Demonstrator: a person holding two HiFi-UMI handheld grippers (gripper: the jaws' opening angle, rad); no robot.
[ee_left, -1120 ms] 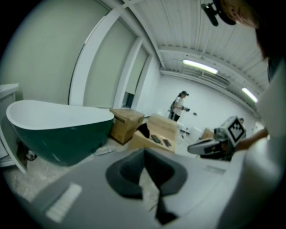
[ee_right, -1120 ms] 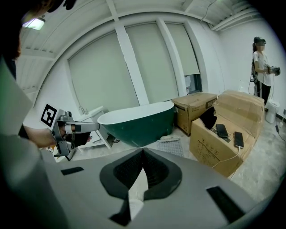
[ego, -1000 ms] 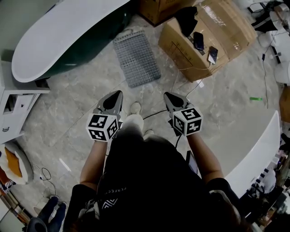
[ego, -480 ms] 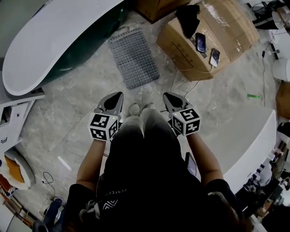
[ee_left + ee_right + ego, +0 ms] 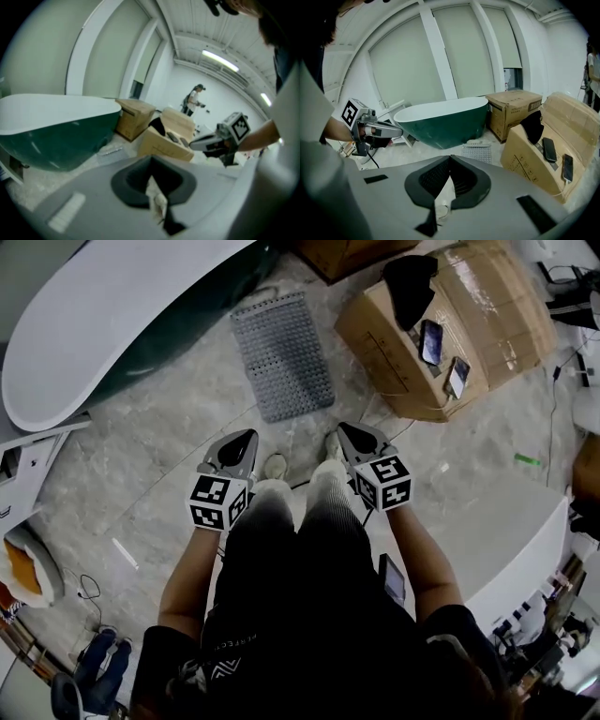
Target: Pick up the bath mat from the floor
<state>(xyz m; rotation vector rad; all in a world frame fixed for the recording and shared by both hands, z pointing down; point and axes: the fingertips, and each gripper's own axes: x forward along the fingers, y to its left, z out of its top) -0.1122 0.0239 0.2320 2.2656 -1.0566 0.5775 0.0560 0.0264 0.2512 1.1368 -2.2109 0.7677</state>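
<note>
The grey perforated bath mat [image 5: 281, 354] lies flat on the marble floor beside the green bathtub [image 5: 112, 324]. It also shows in the right gripper view as the bath mat [image 5: 477, 152] and, as a thin strip, in the left gripper view as the bath mat [image 5: 110, 151]. My left gripper [image 5: 239, 439] and right gripper [image 5: 354, 432] hang side by side just short of the mat's near edge and point down at the floor. The left gripper [image 5: 151, 158] has its jaws together with nothing between them. The right gripper [image 5: 450, 157] is likewise shut and empty.
A large cardboard box [image 5: 450, 324] with two phones and a black cloth on it stands right of the mat. A second carton [image 5: 513, 110] sits behind it. A white curved counter [image 5: 525, 540] is at the right. My shoes [image 5: 274, 465] stand between the grippers.
The person has taken a step toward the mat, one foot now further forward. Both grippers travelled along with the body and stayed shut.
</note>
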